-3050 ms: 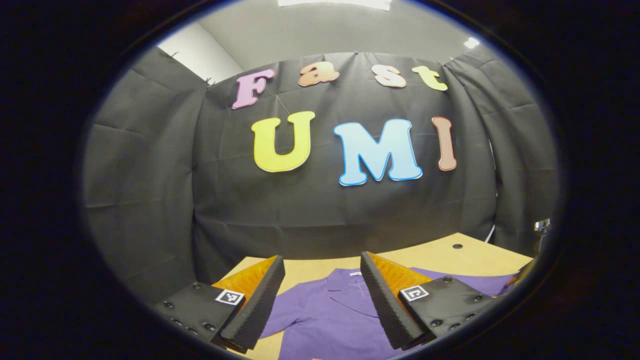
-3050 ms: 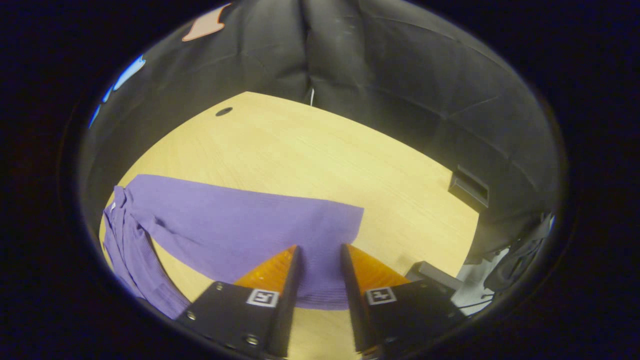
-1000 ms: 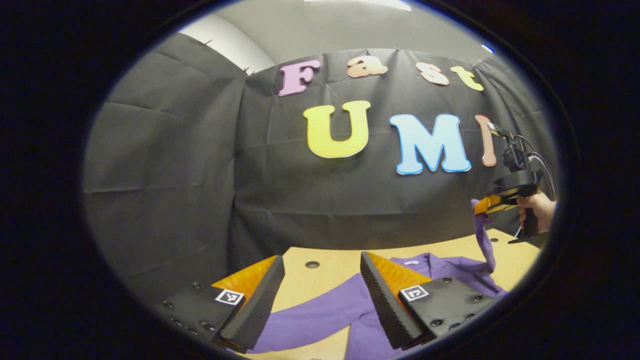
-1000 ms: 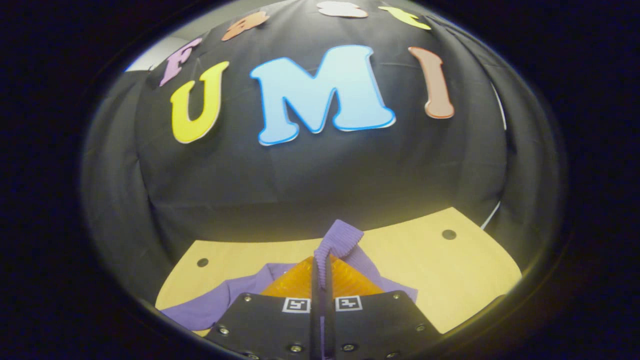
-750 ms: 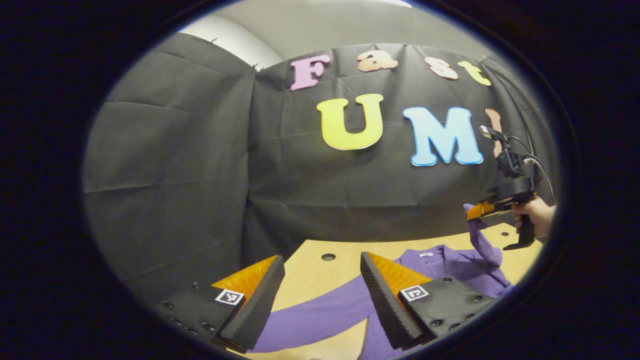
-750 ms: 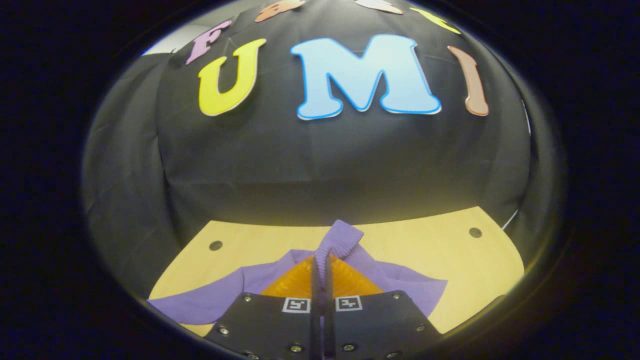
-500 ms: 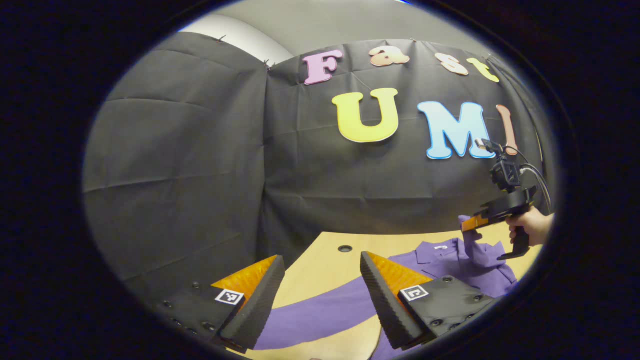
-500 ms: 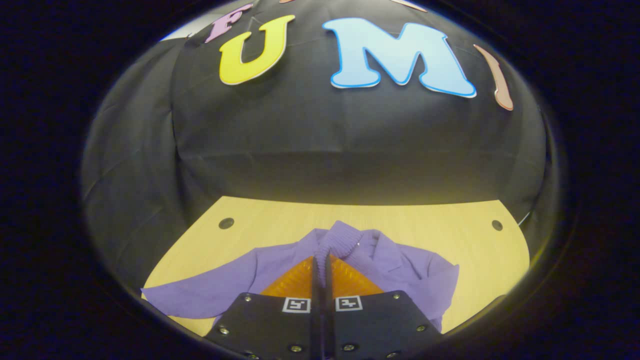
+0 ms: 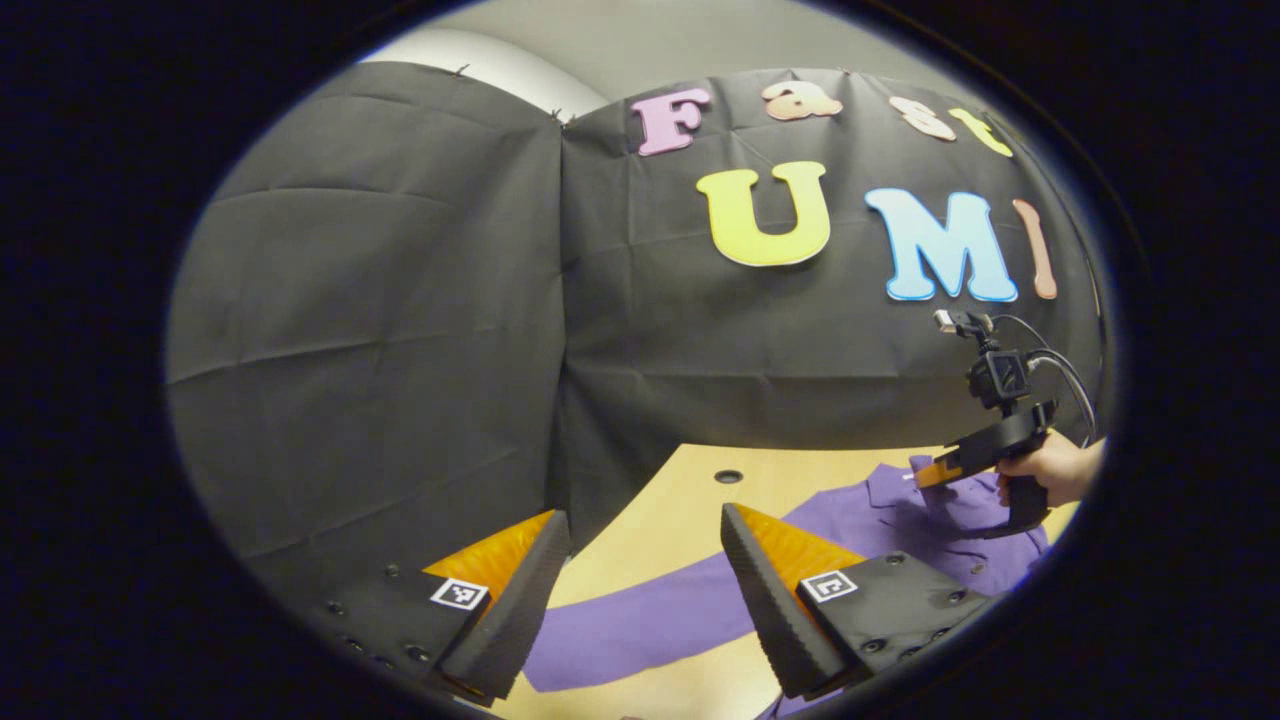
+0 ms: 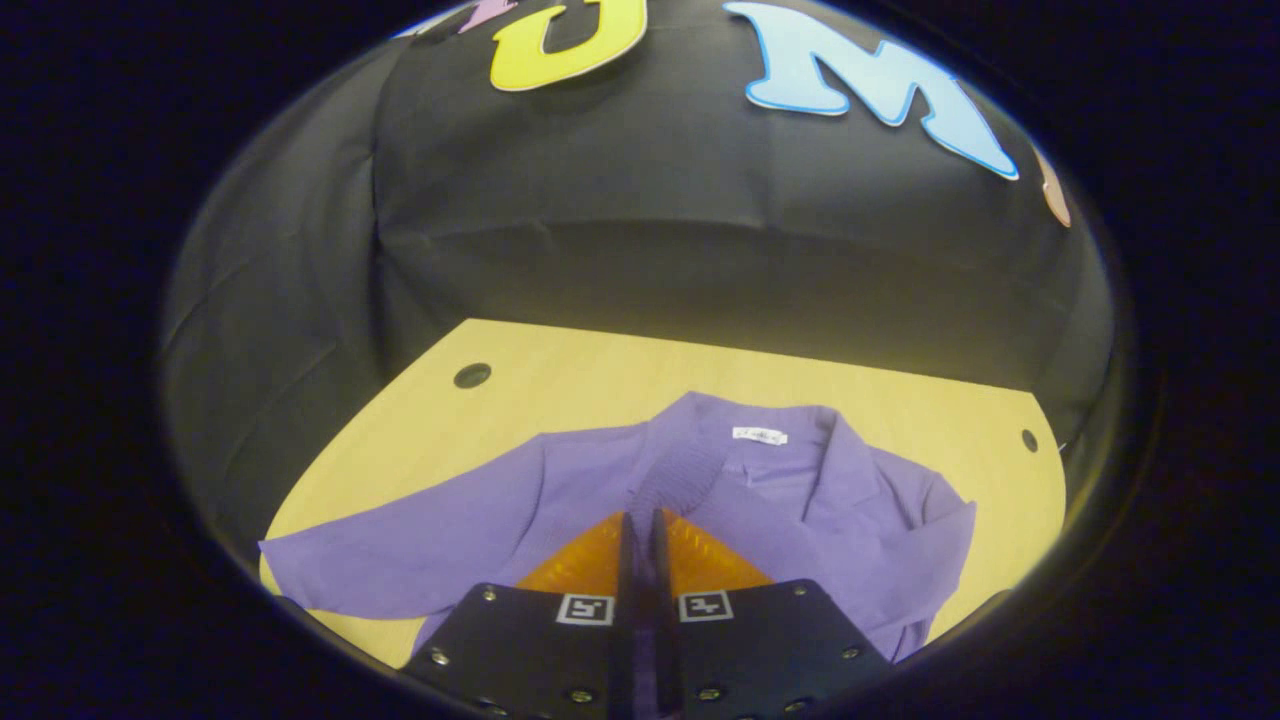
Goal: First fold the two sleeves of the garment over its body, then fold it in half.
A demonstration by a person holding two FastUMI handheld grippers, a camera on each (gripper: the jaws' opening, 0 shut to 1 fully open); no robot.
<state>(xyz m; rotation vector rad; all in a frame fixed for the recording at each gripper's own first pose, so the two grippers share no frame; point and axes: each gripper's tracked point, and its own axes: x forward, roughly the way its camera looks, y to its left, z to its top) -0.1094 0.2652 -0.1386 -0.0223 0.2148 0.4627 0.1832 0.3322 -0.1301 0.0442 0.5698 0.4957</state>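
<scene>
Purple shirt [image 10: 560, 500] flat on bench [image 10: 600, 370]; right gripper [image 10: 641, 525] clamped on sleeve cuff [image 10: 675, 470] over body; left gripper [image 9: 640, 590] fingers spread above other sleeve [image 9: 650, 625].

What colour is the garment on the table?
Purple; the garment shows best in the right gripper view.

left gripper [image 9: 640, 575]: jaws apart, above spread sleeve [image 9: 640, 630]
right gripper [image 9: 925, 475]: hand-held, at purple shirt [image 9: 880, 515] collar
surface [image 9: 660, 520]: wood
</scene>
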